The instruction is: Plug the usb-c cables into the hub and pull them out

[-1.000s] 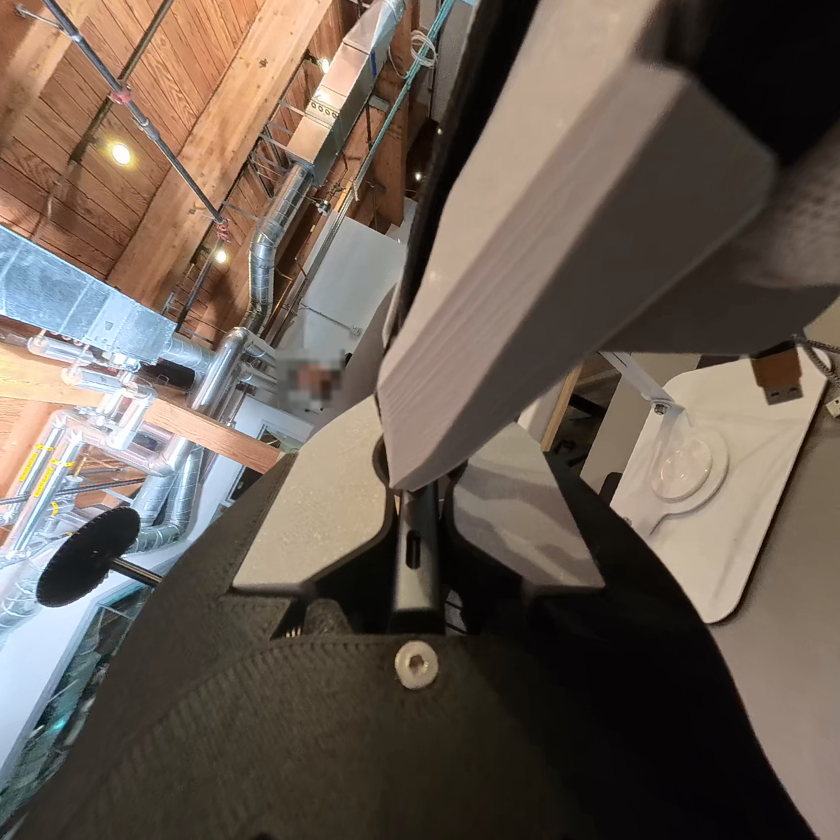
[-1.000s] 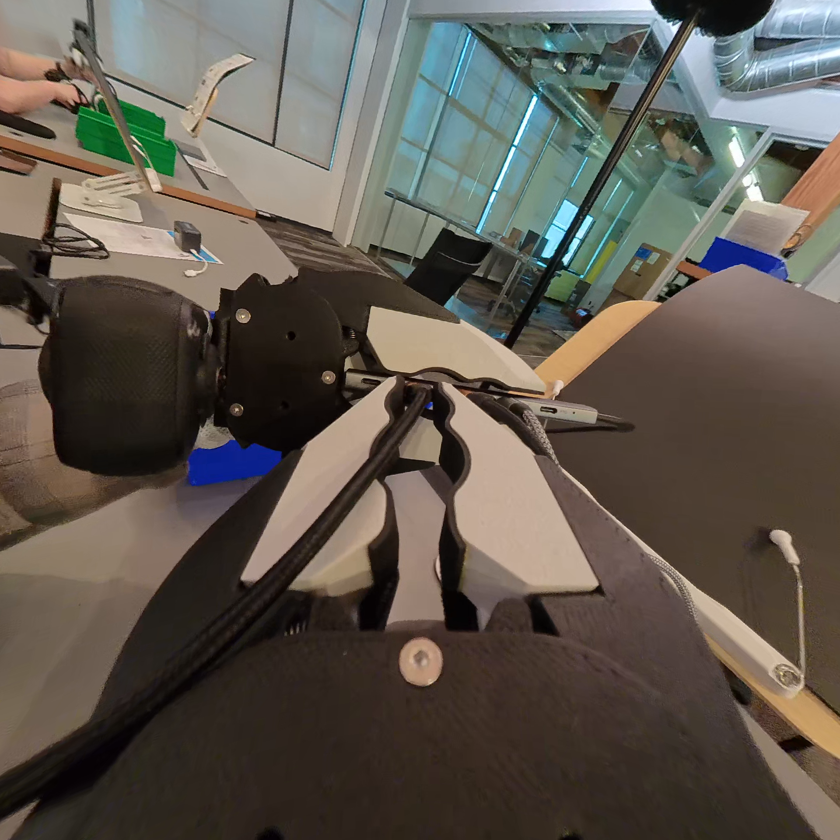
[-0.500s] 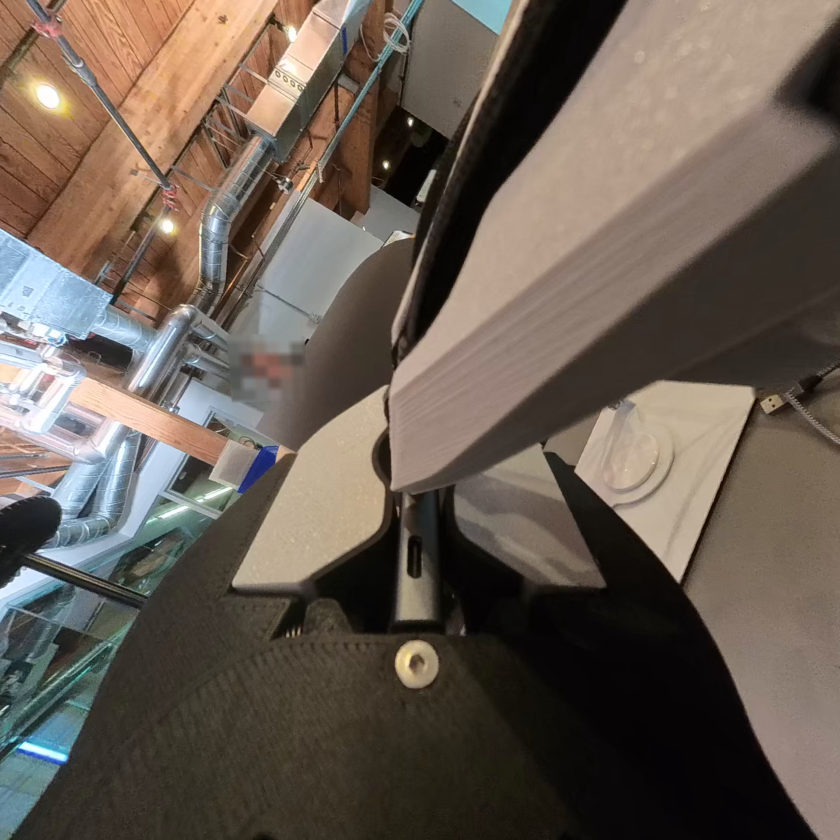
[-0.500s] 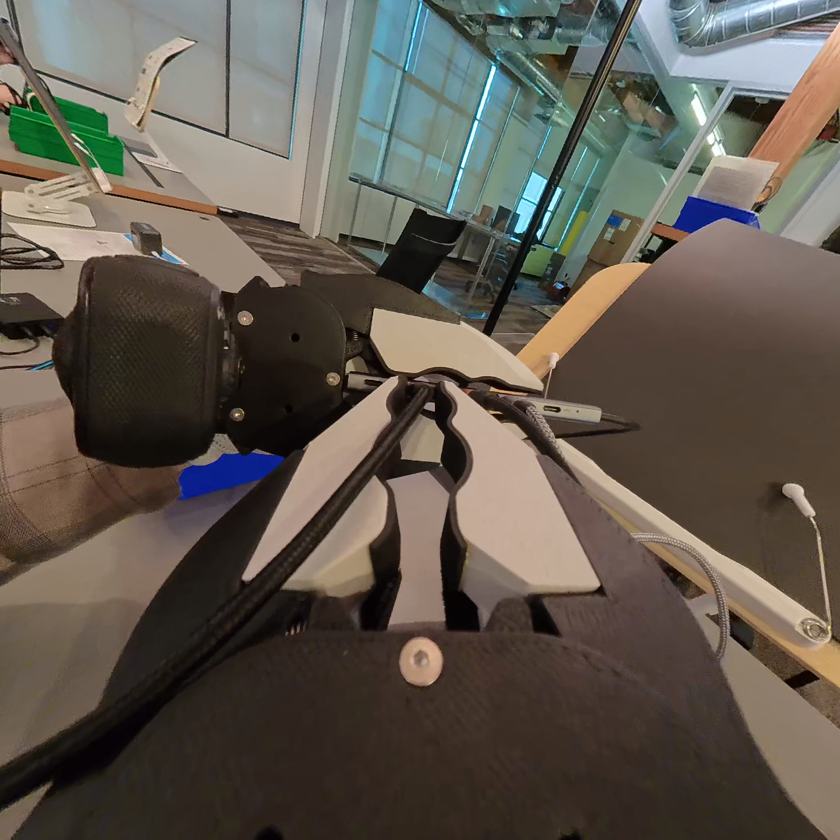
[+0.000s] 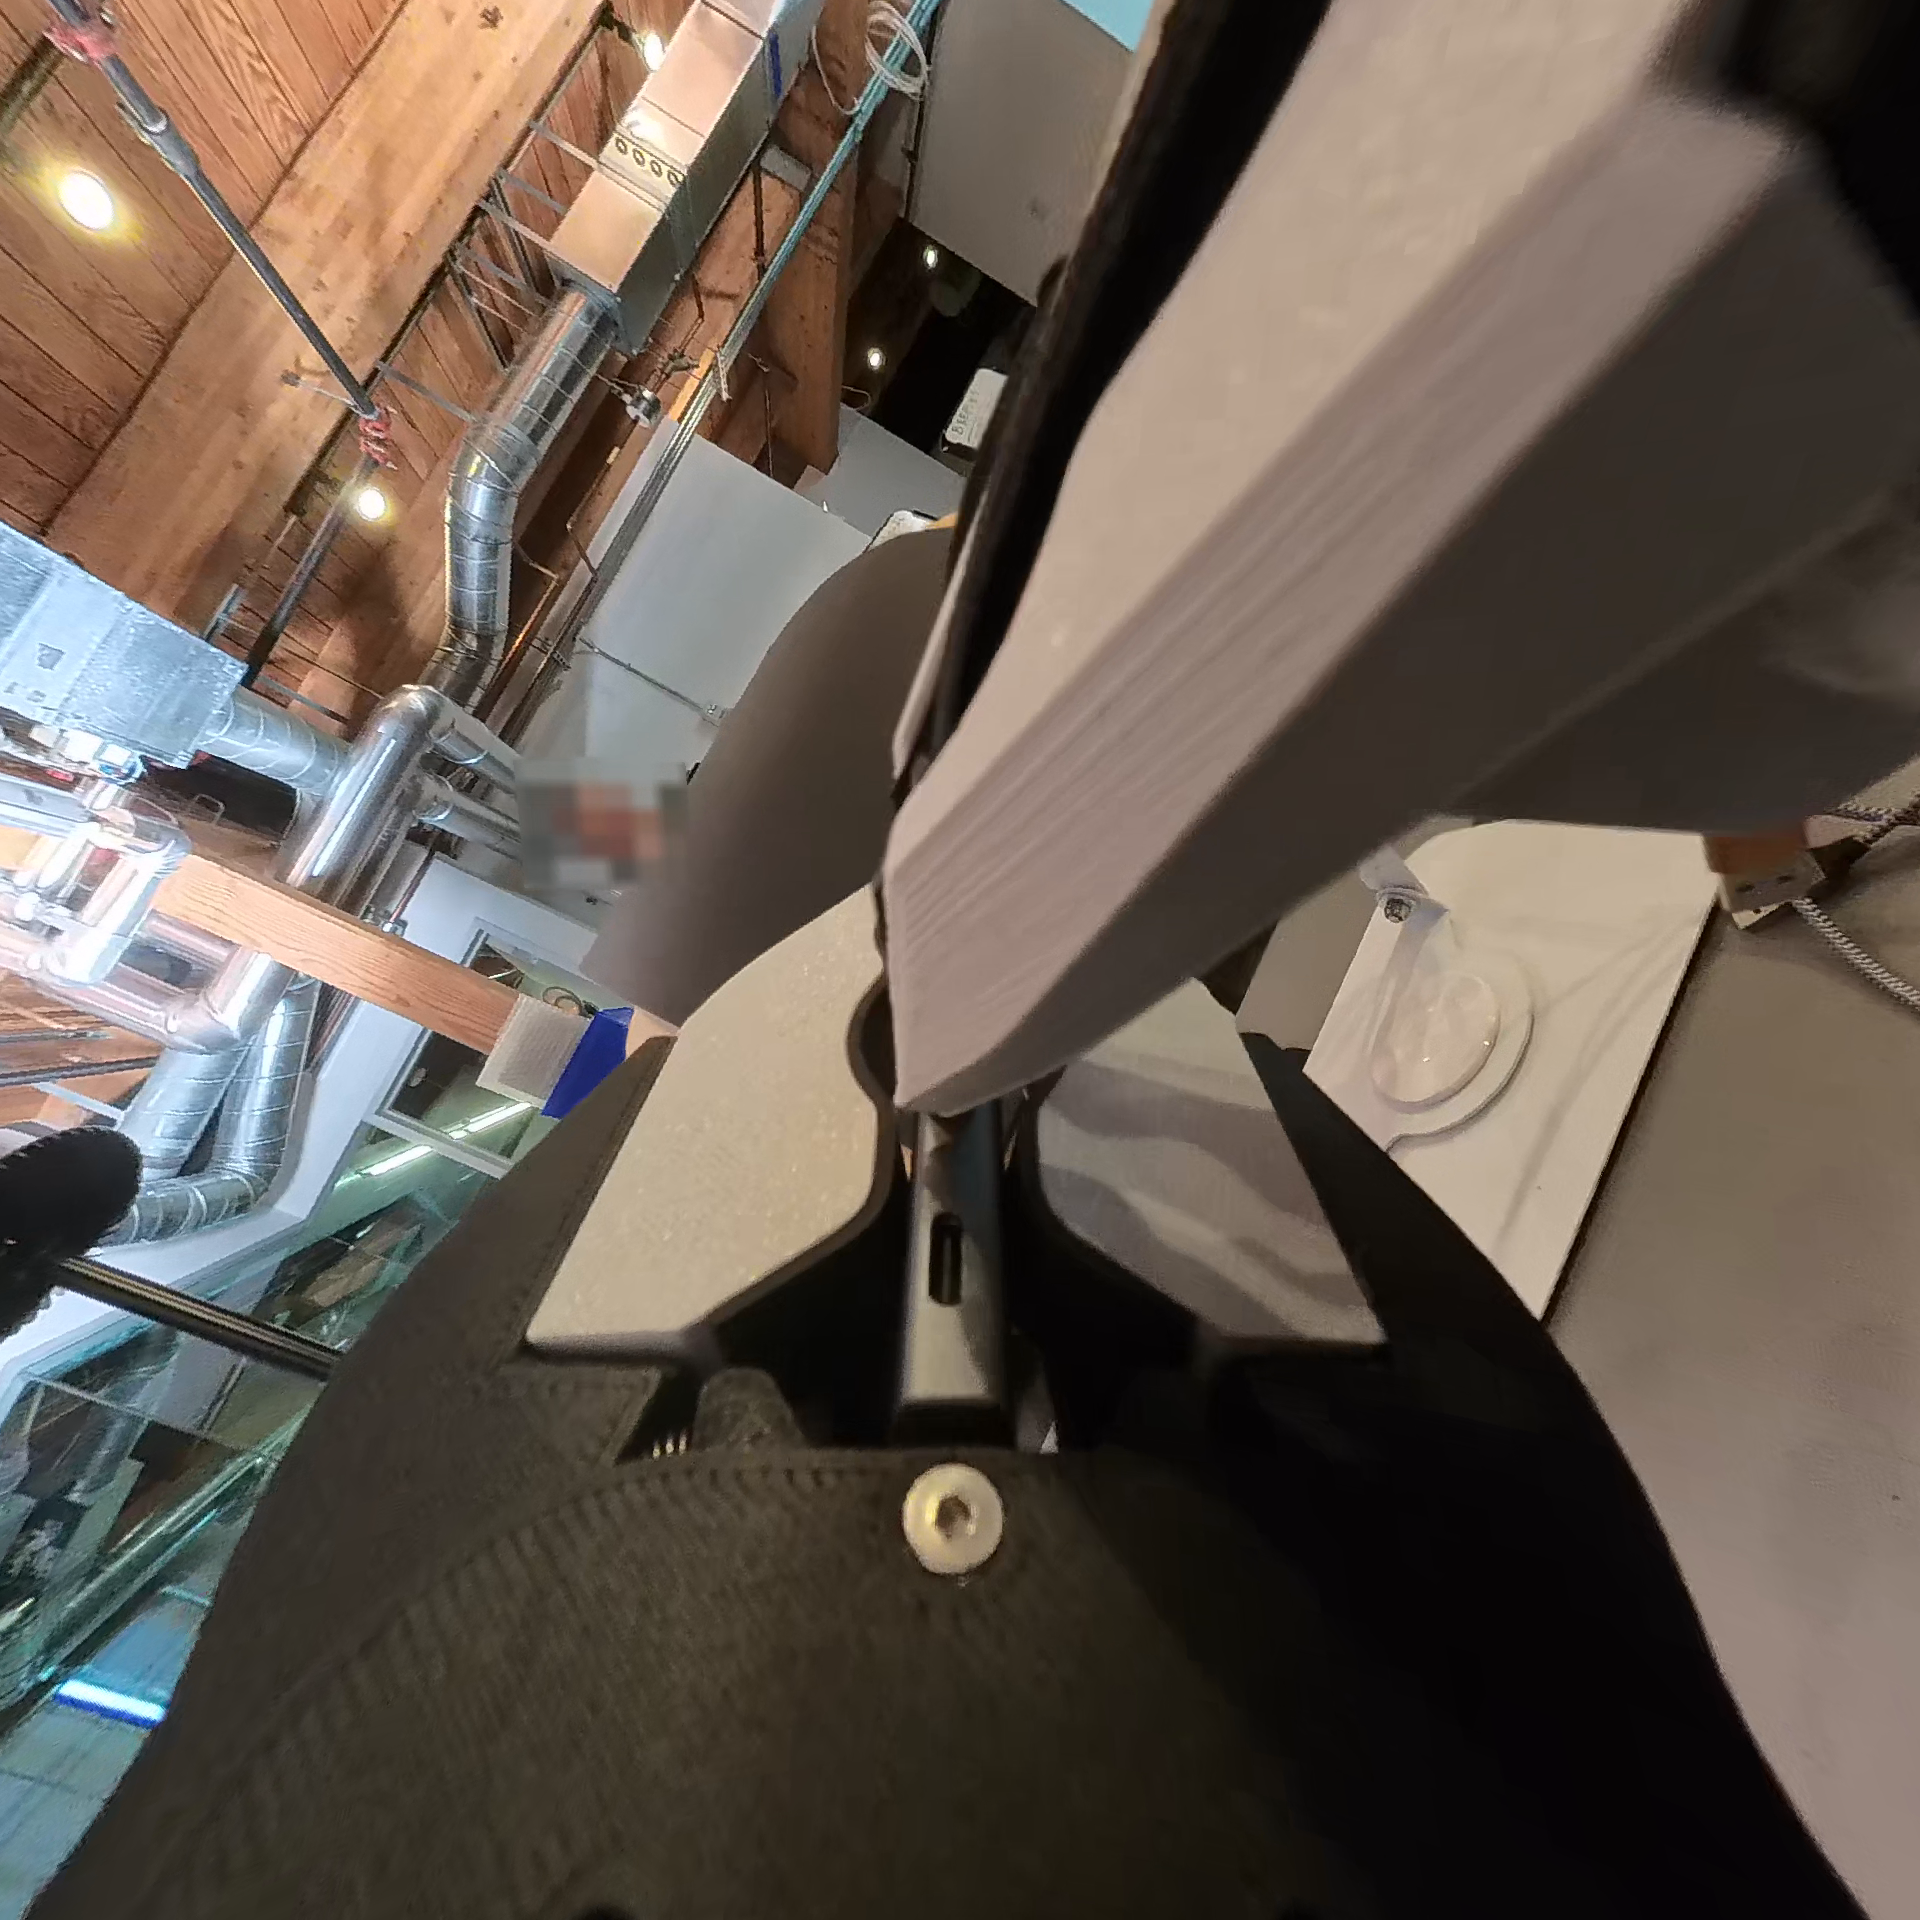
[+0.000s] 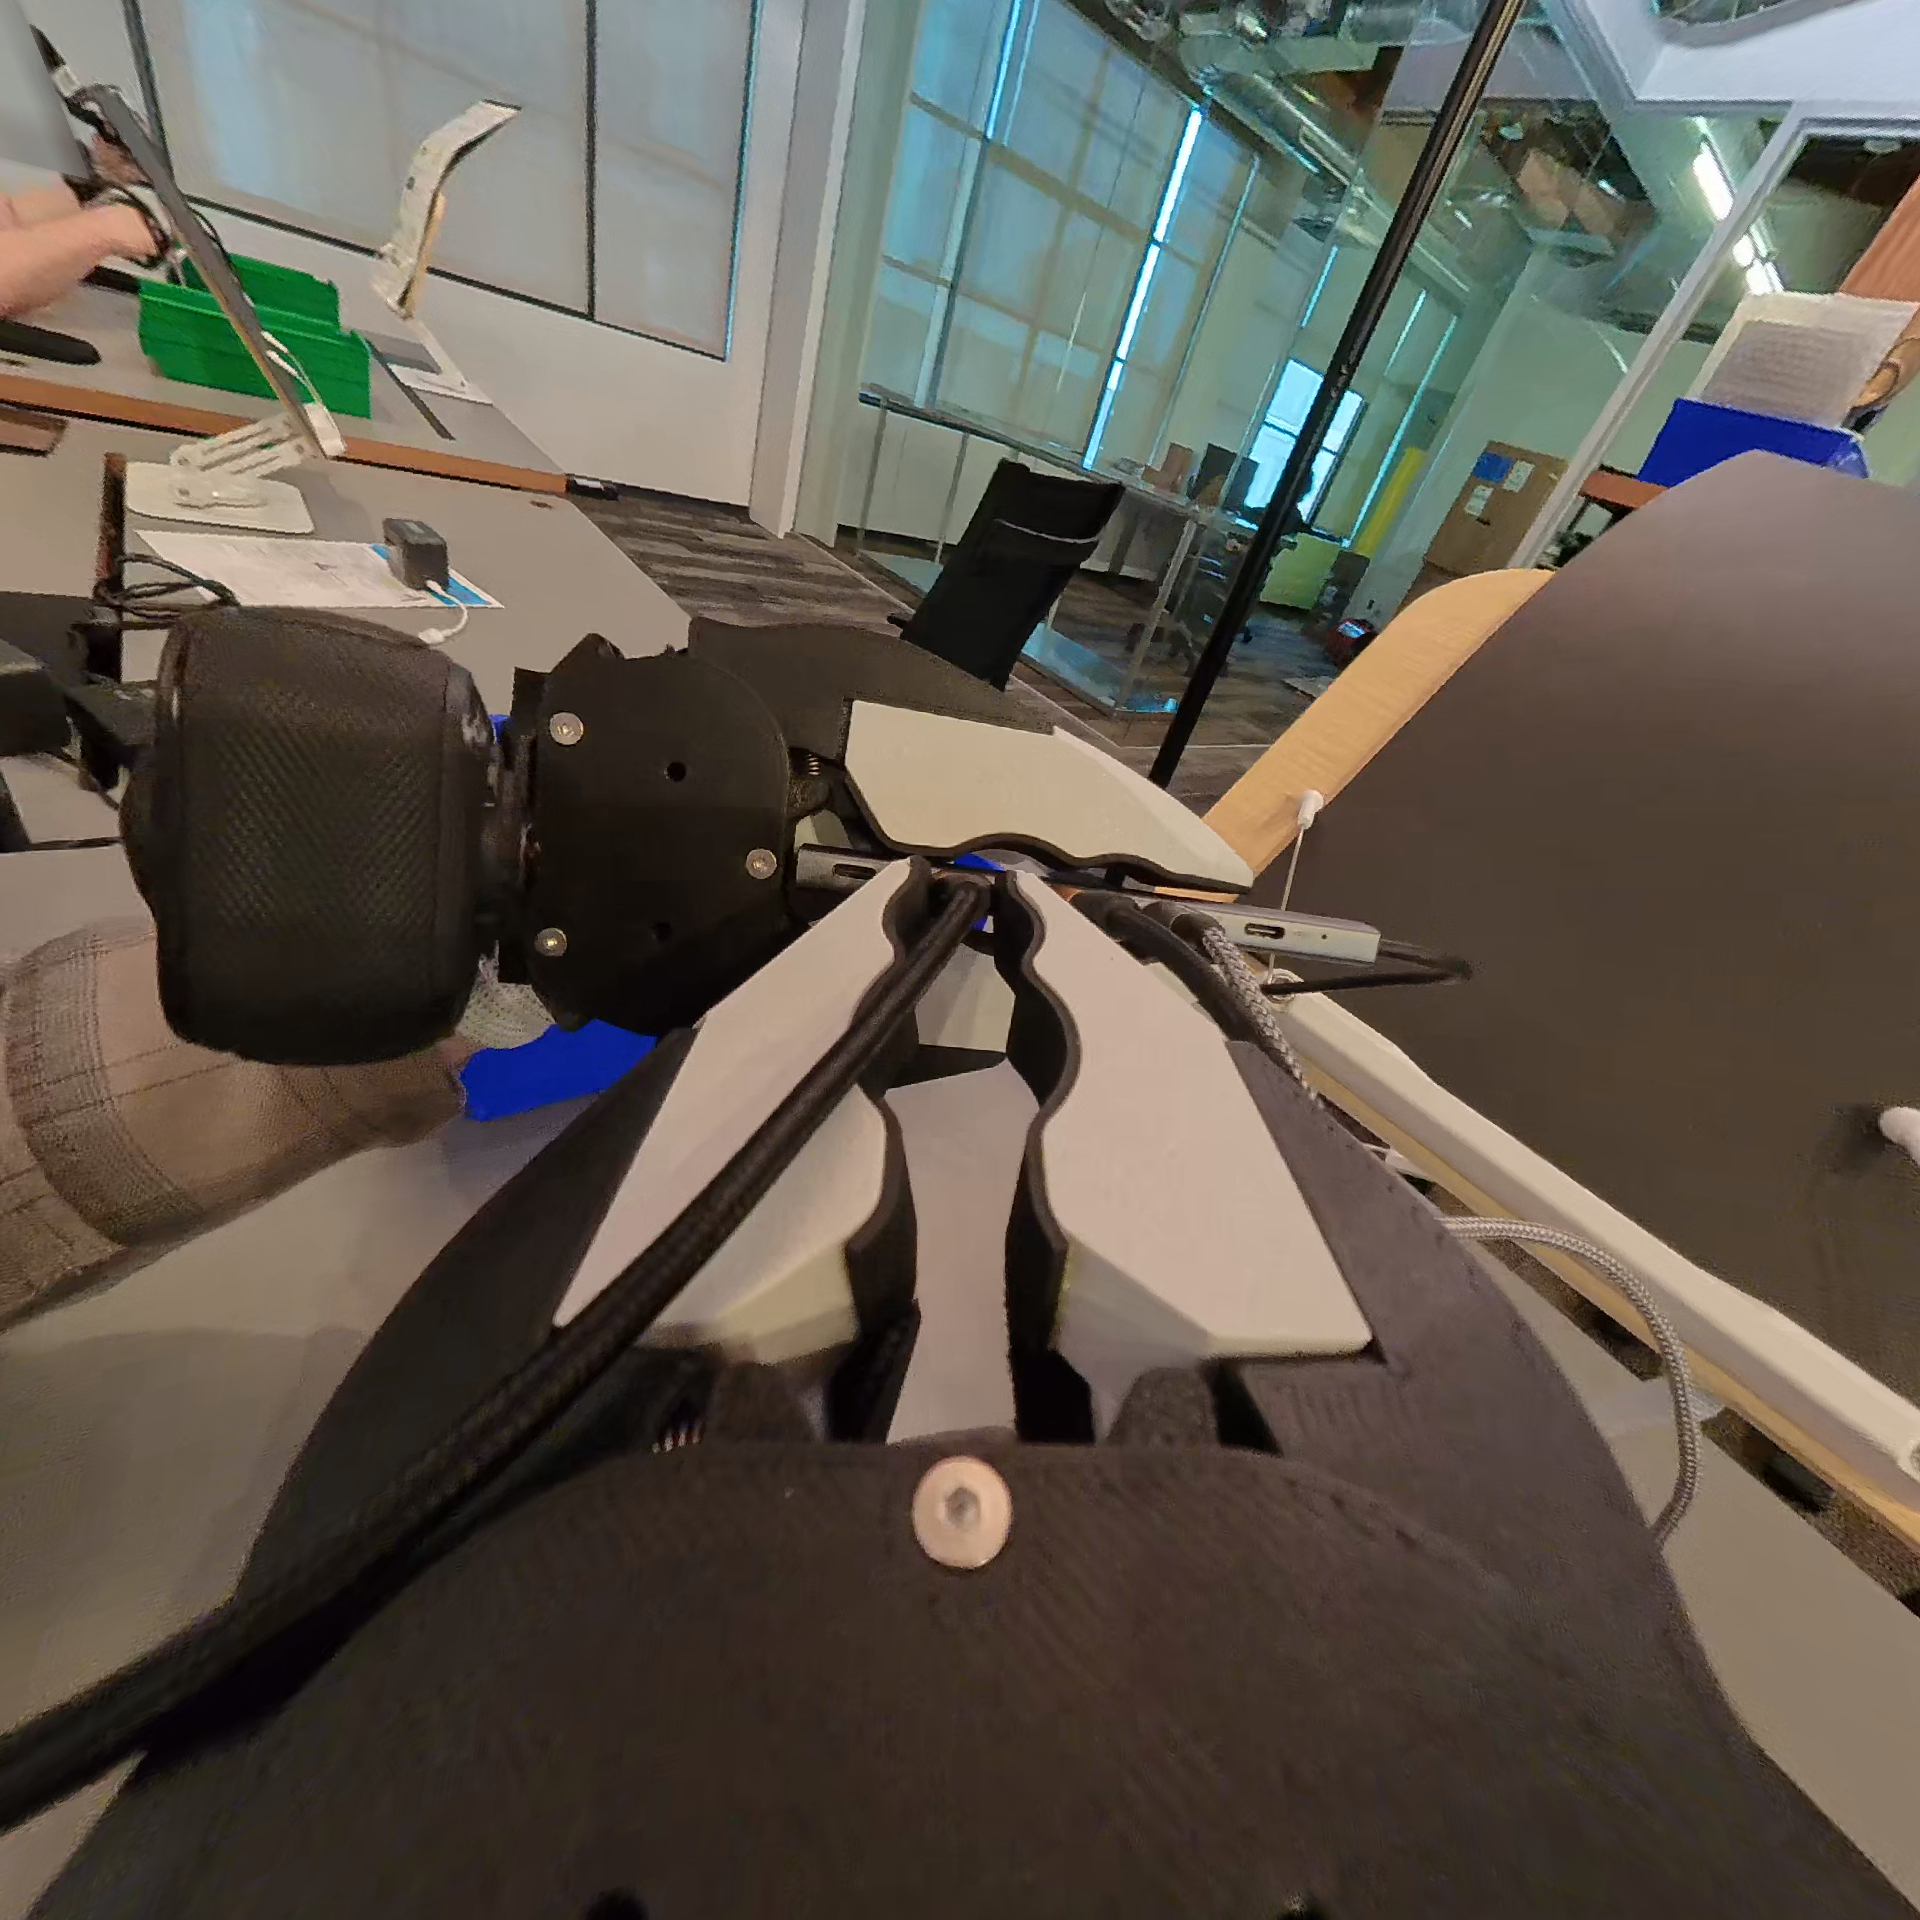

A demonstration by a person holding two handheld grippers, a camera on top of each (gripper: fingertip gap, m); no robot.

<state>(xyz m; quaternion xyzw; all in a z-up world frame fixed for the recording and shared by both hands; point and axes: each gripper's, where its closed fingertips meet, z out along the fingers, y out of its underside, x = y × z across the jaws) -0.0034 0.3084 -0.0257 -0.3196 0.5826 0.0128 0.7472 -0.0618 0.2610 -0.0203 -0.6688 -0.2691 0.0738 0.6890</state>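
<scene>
The hub (image 5: pixel 951 1278) looks like smooth dark metal, faintly glossy — the black cable (image 6: pixel 727 1174) wears a woven braid. Far off, the ceiling (image 5: pixel 239 187) is warm wood planking; the gripper fingers (image 6: pixel 1174 1174) look matt, grainy plastic.

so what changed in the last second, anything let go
Nothing was let go. The left tool stays shut on the hub, and the right tool stays shut on the black cable at the hub's edge. Both only tilted slightly together, shifting the background.
</scene>
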